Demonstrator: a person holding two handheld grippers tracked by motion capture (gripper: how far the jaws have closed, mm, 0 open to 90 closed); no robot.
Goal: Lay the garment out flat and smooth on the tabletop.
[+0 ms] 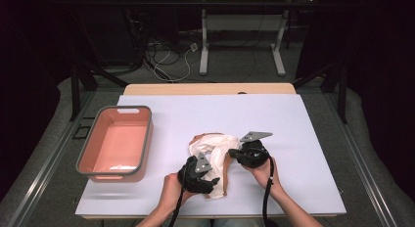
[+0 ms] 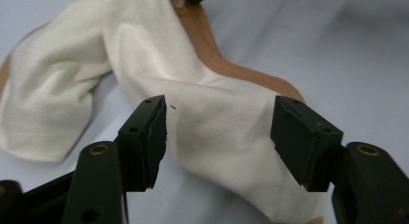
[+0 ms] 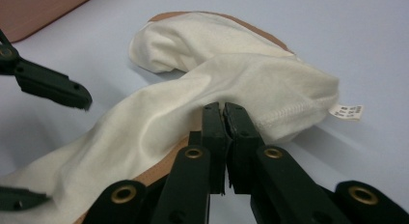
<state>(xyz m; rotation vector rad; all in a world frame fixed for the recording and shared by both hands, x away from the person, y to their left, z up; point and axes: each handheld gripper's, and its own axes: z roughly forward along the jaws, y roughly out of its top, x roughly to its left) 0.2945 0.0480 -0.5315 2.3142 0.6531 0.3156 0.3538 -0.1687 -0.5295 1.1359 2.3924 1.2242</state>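
Observation:
A crumpled cream cloth with a tan underside lies on the white table, at the middle near the front edge. In the left gripper view, my left gripper is open, its jaws standing apart on either side of a fold of the cloth without pressing it. In the high view that left gripper sits at the cloth's near end. My right gripper is shut on the cloth, pinching its edge near a hem with a small white label. From above, the right gripper is at the cloth's right side.
A pink bin with a grey rim stands on the left part of the table, nothing in it. The white table top stretches to the right and behind the cloth. Beyond the table, a desk frame and cables sit on the floor.

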